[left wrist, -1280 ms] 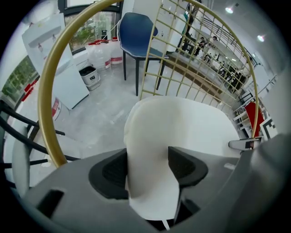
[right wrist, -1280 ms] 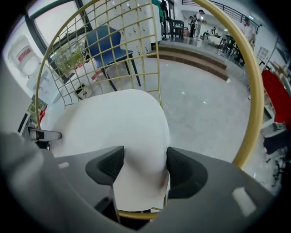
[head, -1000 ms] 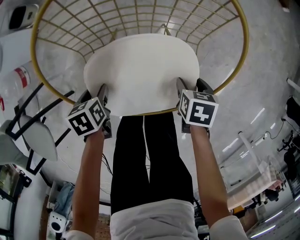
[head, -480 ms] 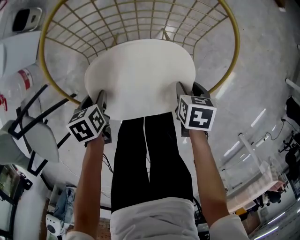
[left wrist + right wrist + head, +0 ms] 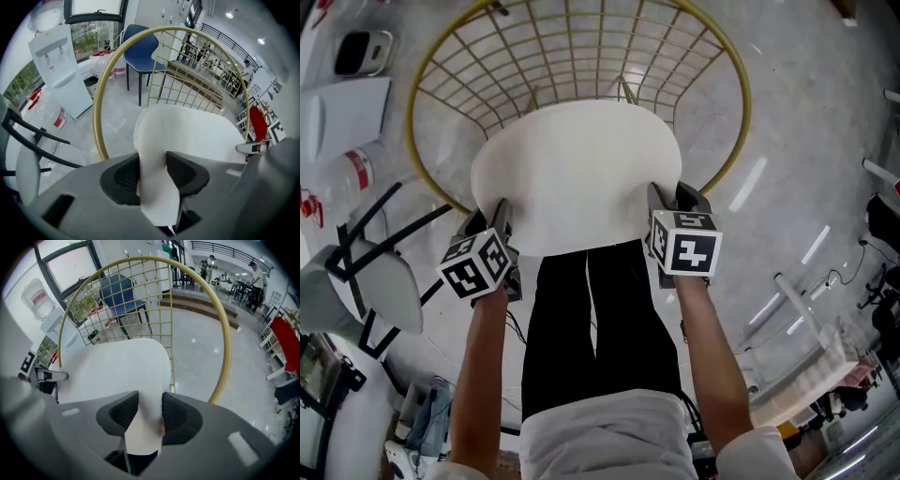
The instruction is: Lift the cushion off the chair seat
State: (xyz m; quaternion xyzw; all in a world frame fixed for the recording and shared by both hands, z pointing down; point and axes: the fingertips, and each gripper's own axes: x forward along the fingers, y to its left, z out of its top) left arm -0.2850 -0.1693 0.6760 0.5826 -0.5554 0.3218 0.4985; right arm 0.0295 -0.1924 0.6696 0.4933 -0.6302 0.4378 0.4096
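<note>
Fingers (image 5: 123,174) of the left gripper (image 5: 495,223) and fingers (image 5: 180,416) of the right gripper (image 5: 668,202) have just been closing and now pinch the soft near edge of the cushion (image 5: 581,159), one pair at each near corner. The gold wire chair (image 5: 97,124) rings the white cushion, which sits inside the hoop. Whether its far edge is clear of the seat I cannot tell. To lift it well, I would raise both hands evenly, keeping it level and clear of the hoop. Each bite holds only a thin fold, so keep the squeeze firm in case it slips.
</note>
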